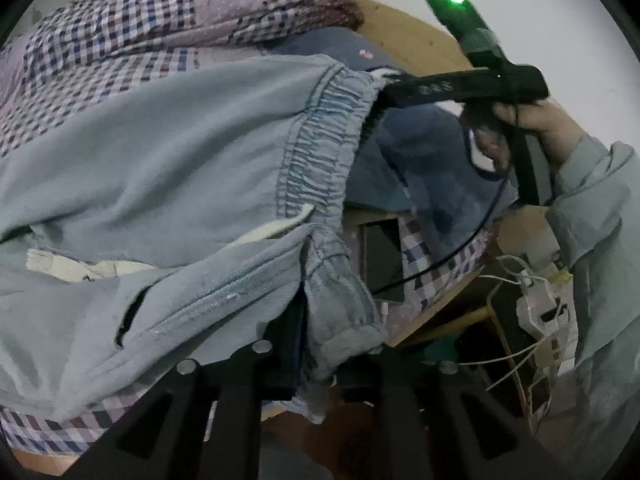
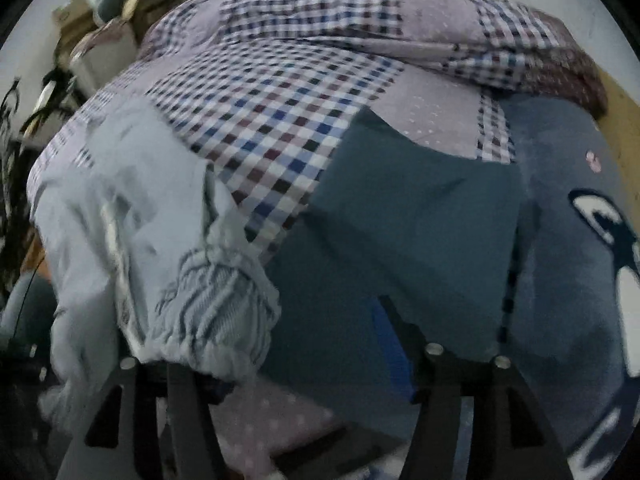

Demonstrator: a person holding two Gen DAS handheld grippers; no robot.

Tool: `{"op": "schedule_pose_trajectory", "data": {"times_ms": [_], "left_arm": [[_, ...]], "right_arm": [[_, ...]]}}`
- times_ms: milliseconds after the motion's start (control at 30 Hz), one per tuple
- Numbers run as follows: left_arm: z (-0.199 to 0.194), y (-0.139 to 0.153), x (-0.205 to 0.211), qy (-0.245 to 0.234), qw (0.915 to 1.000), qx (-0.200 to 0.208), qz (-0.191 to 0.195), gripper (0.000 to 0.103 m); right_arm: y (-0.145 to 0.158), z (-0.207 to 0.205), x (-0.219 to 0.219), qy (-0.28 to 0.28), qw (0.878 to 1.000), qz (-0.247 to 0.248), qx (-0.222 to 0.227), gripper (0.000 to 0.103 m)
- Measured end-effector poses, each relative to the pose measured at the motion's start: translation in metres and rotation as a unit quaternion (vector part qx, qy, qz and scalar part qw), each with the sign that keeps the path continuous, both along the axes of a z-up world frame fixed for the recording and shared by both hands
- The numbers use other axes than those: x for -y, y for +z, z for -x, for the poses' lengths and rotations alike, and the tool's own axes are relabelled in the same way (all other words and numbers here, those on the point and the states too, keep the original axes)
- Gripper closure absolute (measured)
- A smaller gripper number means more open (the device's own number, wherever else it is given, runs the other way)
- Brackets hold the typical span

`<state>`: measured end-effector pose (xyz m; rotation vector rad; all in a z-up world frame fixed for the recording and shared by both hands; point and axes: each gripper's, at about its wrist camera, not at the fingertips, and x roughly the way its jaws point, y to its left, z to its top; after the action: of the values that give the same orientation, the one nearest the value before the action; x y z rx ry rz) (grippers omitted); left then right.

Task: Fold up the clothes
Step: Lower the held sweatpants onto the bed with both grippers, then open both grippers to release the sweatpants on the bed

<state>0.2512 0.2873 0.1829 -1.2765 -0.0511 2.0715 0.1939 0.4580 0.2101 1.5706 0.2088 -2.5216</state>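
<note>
Item: pale denim trousers point(image 1: 160, 168), lifted above the checked bed point(image 1: 100, 40). Left gripper point(image 1: 316, 364) and right gripper point(image 1: 384, 88), fingers clamped on waistband corners, stretching it for folding.

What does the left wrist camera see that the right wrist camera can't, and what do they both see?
Only the left wrist view shows the person's hand holding the right gripper, pinching the waistband, and the tangle of white cables.

Only the right wrist view shows a folded teal garment and the penguin picture on a blue garment.

Both show the light blue trousers and the checked bedcover. The left gripper has the waistband between its fingers.
</note>
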Motion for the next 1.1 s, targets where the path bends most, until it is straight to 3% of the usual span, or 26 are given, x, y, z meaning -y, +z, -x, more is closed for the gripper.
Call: {"op": "schedule_pose_trajectory", "data": {"times_ms": [33, 133, 167, 200, 333, 467, 600, 667, 733, 800, 967, 1100], "left_arm": [[0.002, 0.002, 0.006, -0.001, 1.0000, -0.003, -0.002, 0.082], [0.004, 0.018, 0.036, 0.002, 0.9996, 0.009, -0.028, 0.047], [0.004, 0.024, 0.048, 0.002, 0.9990, 0.016, -0.041, 0.019], [0.001, 0.033, 0.058, -0.001, 0.9981, 0.020, -0.059, 0.000], [-0.014, 0.070, 0.099, -0.007, 0.9940, 0.012, -0.108, 0.000], [-0.024, 0.098, 0.147, 0.010, 0.9859, 0.021, -0.166, 0.000], [-0.035, 0.127, 0.205, 0.035, 0.9780, 0.009, -0.205, 0.000], [-0.039, 0.140, 0.236, 0.050, 0.9744, 0.001, -0.219, 0.000], [-0.039, 0.151, 0.268, 0.069, 0.9695, -0.004, -0.235, 0.000], [-0.037, 0.159, 0.298, 0.088, 0.9634, -0.008, -0.253, 0.000], [-0.031, 0.187, 0.374, 0.131, 0.9460, -0.033, -0.295, 0.000], [-0.031, 0.226, 0.422, 0.154, 0.9255, -0.084, -0.336, 0.000]], "right_arm": [[0.009, -0.006, 0.003, 0.004, 1.000, -0.006, -0.006, 0.037], [0.030, -0.021, 0.006, 0.010, 1.000, -0.017, -0.008, 0.036], [0.037, -0.028, 0.005, 0.008, 1.000, -0.023, -0.002, 0.036], [0.043, -0.036, 0.004, 0.006, 1.000, -0.031, 0.005, 0.036], [0.074, -0.072, 0.009, -0.014, 0.996, -0.087, -0.002, 0.036], [0.116, -0.124, 0.042, -0.004, 0.992, -0.118, -0.046, 0.036], [0.153, -0.184, 0.096, 0.020, 0.982, -0.167, -0.086, 0.036], [0.162, -0.206, 0.112, 0.003, 0.972, -0.216, -0.091, 0.036], [0.166, -0.222, 0.116, -0.029, 0.964, -0.253, -0.076, 0.036], [0.161, -0.235, 0.112, -0.066, 0.958, -0.279, -0.033, 0.036], [0.135, -0.273, 0.111, -0.103, 0.949, -0.285, 0.083, 0.041], [0.164, -0.306, 0.118, -0.128, 0.948, -0.287, 0.057, 0.041]]}}
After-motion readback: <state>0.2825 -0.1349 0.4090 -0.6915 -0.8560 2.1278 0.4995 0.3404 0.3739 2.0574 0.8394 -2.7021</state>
